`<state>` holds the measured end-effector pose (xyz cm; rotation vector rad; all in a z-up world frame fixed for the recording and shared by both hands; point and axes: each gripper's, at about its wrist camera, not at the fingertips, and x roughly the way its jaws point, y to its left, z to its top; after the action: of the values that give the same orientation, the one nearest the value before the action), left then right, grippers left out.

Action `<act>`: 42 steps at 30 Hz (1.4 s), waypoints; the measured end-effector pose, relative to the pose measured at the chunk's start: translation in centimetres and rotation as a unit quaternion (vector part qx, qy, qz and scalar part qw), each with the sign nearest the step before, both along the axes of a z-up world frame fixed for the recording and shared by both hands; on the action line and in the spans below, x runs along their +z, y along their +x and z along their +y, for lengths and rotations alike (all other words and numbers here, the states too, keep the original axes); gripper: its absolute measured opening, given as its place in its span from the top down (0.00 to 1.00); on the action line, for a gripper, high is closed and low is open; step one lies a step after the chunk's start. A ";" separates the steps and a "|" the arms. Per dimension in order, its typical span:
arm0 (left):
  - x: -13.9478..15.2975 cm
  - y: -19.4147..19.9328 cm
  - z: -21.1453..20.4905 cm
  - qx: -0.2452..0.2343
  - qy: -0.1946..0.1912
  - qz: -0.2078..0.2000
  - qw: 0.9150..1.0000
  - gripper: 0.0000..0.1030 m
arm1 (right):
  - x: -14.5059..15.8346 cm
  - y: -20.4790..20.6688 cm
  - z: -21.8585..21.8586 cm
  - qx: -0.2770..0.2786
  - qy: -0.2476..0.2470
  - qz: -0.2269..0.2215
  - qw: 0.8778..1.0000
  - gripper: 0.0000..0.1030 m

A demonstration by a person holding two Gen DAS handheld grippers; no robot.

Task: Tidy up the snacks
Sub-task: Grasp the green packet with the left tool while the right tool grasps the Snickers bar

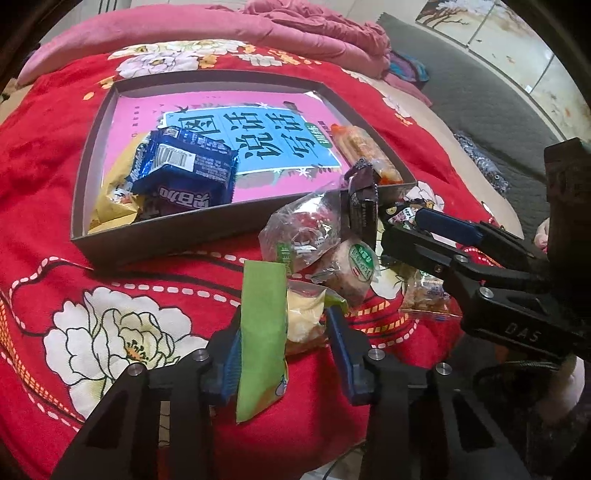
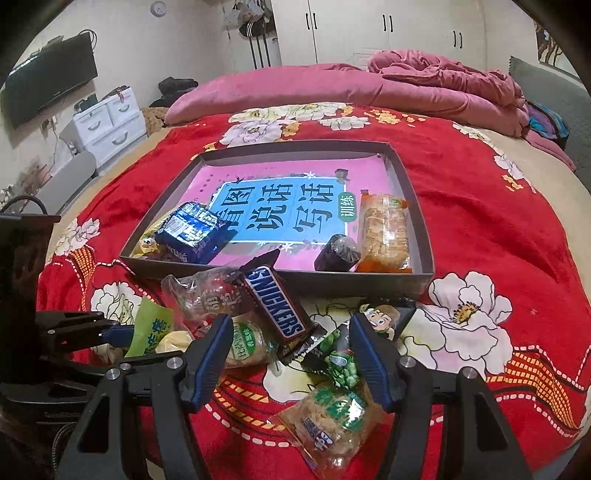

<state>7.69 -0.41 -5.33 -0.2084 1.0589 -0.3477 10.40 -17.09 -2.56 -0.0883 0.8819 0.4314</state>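
At lower centre of the left view, the left gripper (image 1: 284,354) is pinching the green packet (image 1: 263,332), apparently starting a pick; the next move is carrying it up-frame into the tray (image 1: 177,242). Only the right view is showing the right gripper (image 2: 290,354) spread, empty, over the Snickers (image 2: 277,306).

Home bedroom: bed (image 2: 480,206), wardrobe (image 2: 388,29).
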 end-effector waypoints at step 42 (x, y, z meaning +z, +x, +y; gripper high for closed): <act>-0.8 0.8 -0.4 -0.016 -0.012 0.011 1.000 0.68 | -0.8 2.4 0.3 0.003 0.056 0.014 0.998 0.69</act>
<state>8.46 -0.77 -6.14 -0.2171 1.0814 -0.3866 12.79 -16.74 -3.31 0.0180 0.8826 0.4874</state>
